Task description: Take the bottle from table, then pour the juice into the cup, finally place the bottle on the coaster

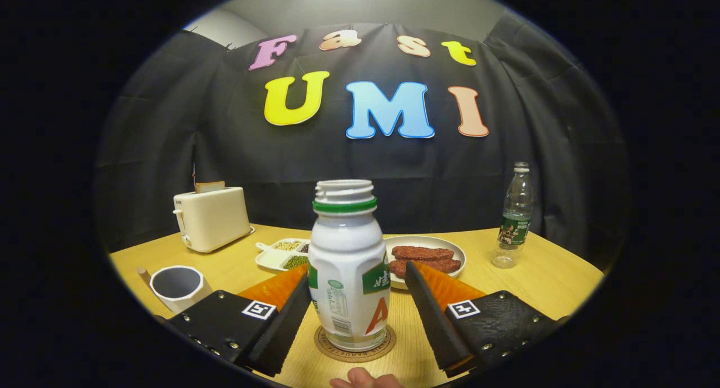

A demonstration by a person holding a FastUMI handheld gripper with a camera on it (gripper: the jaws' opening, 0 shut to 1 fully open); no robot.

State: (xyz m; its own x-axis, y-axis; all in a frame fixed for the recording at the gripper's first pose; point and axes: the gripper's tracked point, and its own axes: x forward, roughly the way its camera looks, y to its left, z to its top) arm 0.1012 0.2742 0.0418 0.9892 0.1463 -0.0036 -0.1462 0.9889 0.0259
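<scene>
Now wooden table [540, 275], fingers [419, 298] apart.

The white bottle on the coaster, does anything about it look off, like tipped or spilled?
Nothing stands out. The white bottle stands upright and uncapped on the coaster, with no spill on the table. The gripper is open, one finger on either side of it.

A white bottle [349, 264] stands upright on a round coaster [355, 346] between the spread fingers of the hand-held gripper [358, 291], with a gap on each side. Beyond it, a plate [444, 246] and a divided dish [275, 256] crowd the desk [540, 275]. A cup [176, 285] stands left; a clear bottle [513, 216] far right leaves bare desk between.
</scene>
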